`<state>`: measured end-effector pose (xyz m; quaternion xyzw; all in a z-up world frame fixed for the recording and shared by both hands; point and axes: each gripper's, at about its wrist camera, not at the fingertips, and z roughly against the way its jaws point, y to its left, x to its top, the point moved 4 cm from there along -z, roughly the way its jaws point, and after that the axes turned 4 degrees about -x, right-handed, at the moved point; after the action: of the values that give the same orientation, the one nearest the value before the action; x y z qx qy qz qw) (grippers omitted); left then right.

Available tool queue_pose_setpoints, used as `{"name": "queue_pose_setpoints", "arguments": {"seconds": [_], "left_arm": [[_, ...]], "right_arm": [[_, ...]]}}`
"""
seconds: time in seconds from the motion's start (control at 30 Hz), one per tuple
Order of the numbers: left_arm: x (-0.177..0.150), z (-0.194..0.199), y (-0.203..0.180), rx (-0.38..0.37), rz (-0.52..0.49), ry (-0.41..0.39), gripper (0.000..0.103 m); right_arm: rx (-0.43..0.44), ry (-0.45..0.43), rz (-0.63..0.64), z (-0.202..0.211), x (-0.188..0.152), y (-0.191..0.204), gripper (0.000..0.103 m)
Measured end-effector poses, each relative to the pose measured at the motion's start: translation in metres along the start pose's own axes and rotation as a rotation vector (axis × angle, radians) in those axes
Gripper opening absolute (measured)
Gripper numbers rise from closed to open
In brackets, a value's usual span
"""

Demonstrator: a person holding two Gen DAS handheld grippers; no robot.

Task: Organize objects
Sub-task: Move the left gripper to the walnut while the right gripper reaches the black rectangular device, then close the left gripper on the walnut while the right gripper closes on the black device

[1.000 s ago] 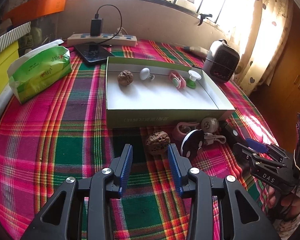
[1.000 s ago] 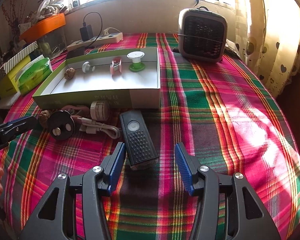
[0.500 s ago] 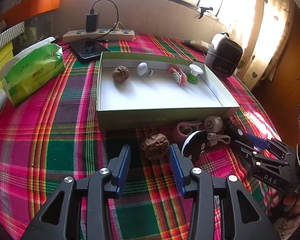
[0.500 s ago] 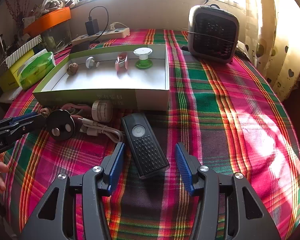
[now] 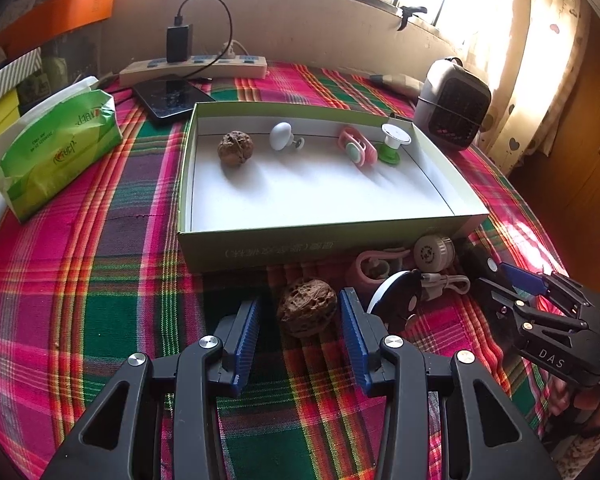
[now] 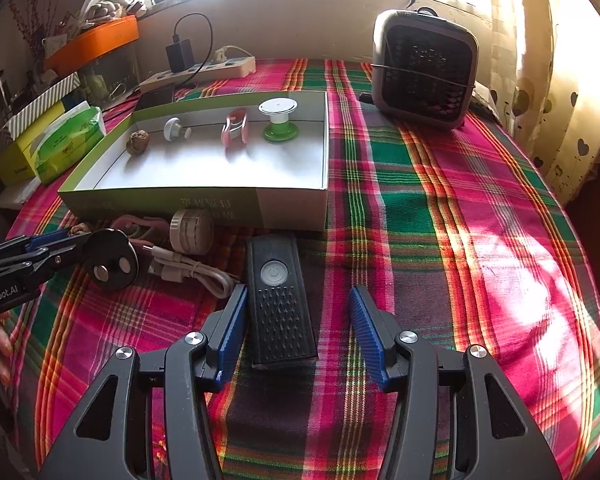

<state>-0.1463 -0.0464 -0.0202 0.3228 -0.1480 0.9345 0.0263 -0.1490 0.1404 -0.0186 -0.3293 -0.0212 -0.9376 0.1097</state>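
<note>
A shallow green box [image 5: 324, 240] [image 6: 292, 204] on the plaid table holds a walnut [image 5: 235, 148], a white knob [image 5: 282, 136], a pink clip [image 5: 356, 151] and a green-and-white spool [image 5: 394, 142]. My left gripper [image 5: 300, 322] is open with a loose walnut [image 5: 307, 312] lying between its fingers, just in front of the box. My right gripper [image 6: 298, 326] is open around a black remote [image 6: 278, 302], which lies on the cloth close to the left finger. Between them lie a black disc [image 6: 110, 264], a white cable [image 6: 192, 270], a round white case [image 6: 191, 230] and a pink clip [image 5: 374, 266].
A green tissue pack [image 5: 56, 152] and yellow box stand at the left. A phone [image 5: 170, 96] and a power strip [image 5: 196, 68] lie behind the box. A small grey heater [image 6: 422, 68] stands at the back right. Sunlit cloth lies to the right of the remote.
Both grippers have moved forward. The loose walnut now lies between the left fingers, and the remote lies deeper between the right fingers. Both stay open.
</note>
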Motion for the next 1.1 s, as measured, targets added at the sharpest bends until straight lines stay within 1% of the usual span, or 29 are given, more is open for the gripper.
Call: {"name": "queue_pose_setpoints", "arguments": {"seconds": [0.13,0.23,0.3,0.37,0.5,0.57,0.63,0.67,1.1], "left_arm": [[0.0001,0.0003,0.0006,0.001,0.002,-0.001,0.037],[0.0005,0.0003,0.0023,0.011,0.006,-0.002,0.032],[0.0009,0.0005,0.0038,0.015,0.012,-0.002,0.029],[0.0013,0.0005,0.0045,0.015,0.012,-0.003,0.029],[0.0016,0.0011,0.0059,0.020,0.015,-0.005,0.029],[0.0012,0.0014,0.0054,0.022,0.014,-0.005,0.029],[0.0004,0.0016,0.0045,0.023,0.015,-0.005,0.029],[0.0005,0.0016,0.0047,0.023,0.015,-0.005,0.029],[0.0012,0.0020,0.0048,0.024,0.015,-0.006,0.029]], "right_arm": [[0.001,0.000,-0.002,0.0001,0.0004,-0.0003,0.052],[0.000,0.000,-0.001,0.0000,0.0004,0.0000,0.052],[-0.004,-0.001,0.000,0.0001,0.0002,0.0000,0.049],[-0.009,-0.003,-0.001,0.0005,-0.0001,-0.0006,0.044],[-0.007,-0.005,0.000,0.0012,-0.0009,-0.0001,0.041],[-0.005,-0.007,0.001,0.0018,-0.0011,0.0007,0.034],[-0.003,-0.008,-0.002,0.0022,-0.0013,0.0002,0.029],[-0.002,-0.008,-0.004,0.0022,-0.0011,0.0002,0.028],[0.006,-0.010,-0.011,0.0025,-0.0016,-0.0007,0.028]]}}
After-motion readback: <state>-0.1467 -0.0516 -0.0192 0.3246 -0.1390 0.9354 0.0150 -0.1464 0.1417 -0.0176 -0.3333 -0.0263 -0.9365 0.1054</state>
